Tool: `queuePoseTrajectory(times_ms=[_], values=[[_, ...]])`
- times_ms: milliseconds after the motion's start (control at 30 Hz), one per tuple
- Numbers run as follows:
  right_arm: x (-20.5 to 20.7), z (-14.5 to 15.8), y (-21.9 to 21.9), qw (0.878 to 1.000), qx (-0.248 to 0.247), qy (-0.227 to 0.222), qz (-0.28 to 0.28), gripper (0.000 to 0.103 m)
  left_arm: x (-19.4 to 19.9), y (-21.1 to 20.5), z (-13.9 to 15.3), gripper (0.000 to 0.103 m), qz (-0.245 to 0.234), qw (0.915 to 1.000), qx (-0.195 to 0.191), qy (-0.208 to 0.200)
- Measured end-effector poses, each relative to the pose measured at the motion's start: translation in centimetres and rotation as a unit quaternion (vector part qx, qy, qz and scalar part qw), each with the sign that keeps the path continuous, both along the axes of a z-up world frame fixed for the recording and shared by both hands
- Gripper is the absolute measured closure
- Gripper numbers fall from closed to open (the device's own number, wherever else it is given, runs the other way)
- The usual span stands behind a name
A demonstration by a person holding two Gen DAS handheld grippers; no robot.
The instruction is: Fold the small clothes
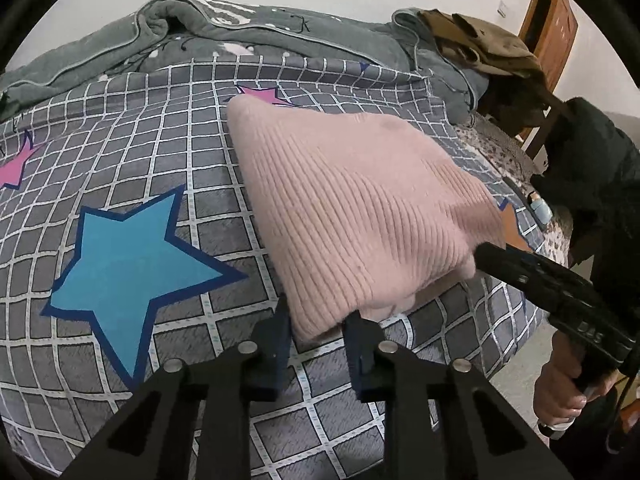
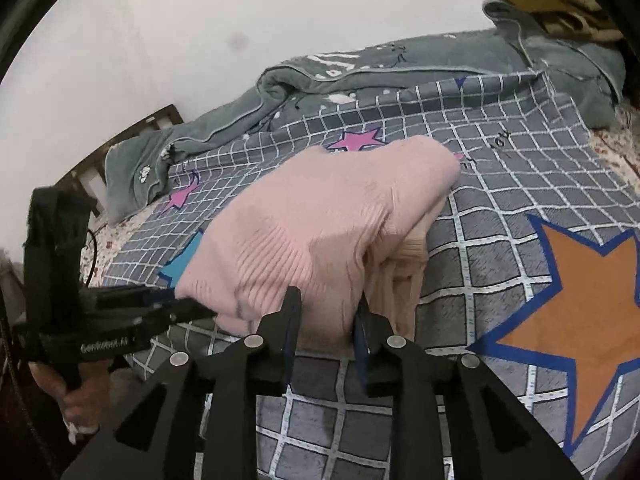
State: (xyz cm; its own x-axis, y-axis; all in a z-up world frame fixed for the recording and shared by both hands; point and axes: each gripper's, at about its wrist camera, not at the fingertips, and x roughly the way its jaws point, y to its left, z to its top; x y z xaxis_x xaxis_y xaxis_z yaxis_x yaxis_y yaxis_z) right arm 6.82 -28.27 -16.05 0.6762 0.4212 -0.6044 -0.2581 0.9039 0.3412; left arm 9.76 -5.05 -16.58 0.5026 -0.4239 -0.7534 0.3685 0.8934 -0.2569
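Observation:
A pink ribbed knit garment (image 1: 352,208) lies folded on the grey checked bedspread (image 1: 120,128); it also shows in the right wrist view (image 2: 320,232). My left gripper (image 1: 318,320) has its jaws around the garment's near corner, a gap between them filled with fabric. My right gripper (image 2: 326,308) likewise has its jaws on either side of the garment's near edge. The right gripper shows in the left wrist view (image 1: 484,256) at the garment's right corner. The left gripper shows in the right wrist view (image 2: 200,308) at the left corner.
The bedspread carries a blue star (image 1: 132,256), an orange star (image 2: 576,320) and pink stars (image 2: 356,140). A grey blanket (image 1: 240,36) is bunched along the wall. Brown clothes (image 1: 480,40) hang on a wooden chair (image 1: 552,28). The bed edge (image 1: 532,320) is at the right.

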Motion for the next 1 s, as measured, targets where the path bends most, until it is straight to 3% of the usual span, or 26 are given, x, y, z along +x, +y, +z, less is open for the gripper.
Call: queuePoseTrajectory(times_ms=[33, 100, 167, 200, 267, 367, 467, 567, 667, 700, 833, 967, 1000], values=[[-0.2, 0.1, -0.2, 1.000, 0.005, -0.004, 0.001, 0.066, 0.0, 0.1, 0.0, 0.084, 0.001, 1.0000, -0.004, -0.001], [-0.5, 0.3, -0.4, 1.000, 0.005, -0.008, -0.003, 0.066, 0.0, 0.2, 0.2, 0.086, 0.004, 1.0000, -0.009, -0.001], [-0.2, 0.3, 0.1, 1.000, -0.005, -0.003, -0.002, 0.079, 0.0, 0.4, 0.3, 0.087, 0.007, 0.9999, -0.010, -0.005], [-0.1, 0.2, 0.4, 1.000, -0.013, -0.001, -0.004, 0.094, 0.0, 0.6, 0.4, 0.089, 0.009, 0.9998, -0.013, -0.008], [0.2, 0.2, 0.6, 1.000, -0.024, 0.002, -0.013, 0.096, 0.1, 1.6, 0.5, 0.090, 0.019, 0.9993, -0.031, -0.007], [-0.6, 0.9, -1.2, 0.999, 0.013, -0.022, -0.037, 0.097, 0.5, 2.7, -0.2, 0.090, 0.025, 0.9984, -0.049, 0.012], [0.0, 0.2, -2.8, 0.998, 0.040, 0.009, -0.043, 0.097, 0.6, 2.2, -0.6, 0.090, 0.022, 0.9987, -0.042, 0.018], [0.3, -1.0, -1.8, 0.999, 0.010, 0.036, -0.030, 0.096, 0.5, 1.8, -0.7, 0.088, 0.019, 0.9990, -0.030, 0.026], [0.1, -0.8, -1.0, 0.999, 0.000, 0.038, -0.009, 0.090, 0.4, 2.2, -0.4, 0.084, 0.010, 0.9990, -0.028, 0.032], [0.2, -0.4, -1.0, 0.999, 0.003, 0.034, -0.006, 0.084, 0.3, 2.4, -0.4, 0.078, 0.007, 0.9990, -0.028, 0.033], [0.9, 1.8, -1.7, 1.000, 0.020, -0.010, -0.014, 0.055, -0.2, 3.5, 0.0, 0.073, 0.008, 0.9988, -0.038, 0.031], [4.1, 2.1, -2.3, 0.998, 0.037, 0.002, -0.044, 0.052, -0.6, 4.6, 0.5, 0.047, 0.028, 0.9990, -0.032, 0.015], [5.4, 1.6, -2.3, 0.997, 0.035, 0.023, -0.060, 0.052, -0.8, 4.8, 0.8, 0.047, 0.032, 0.9990, -0.031, 0.007]])
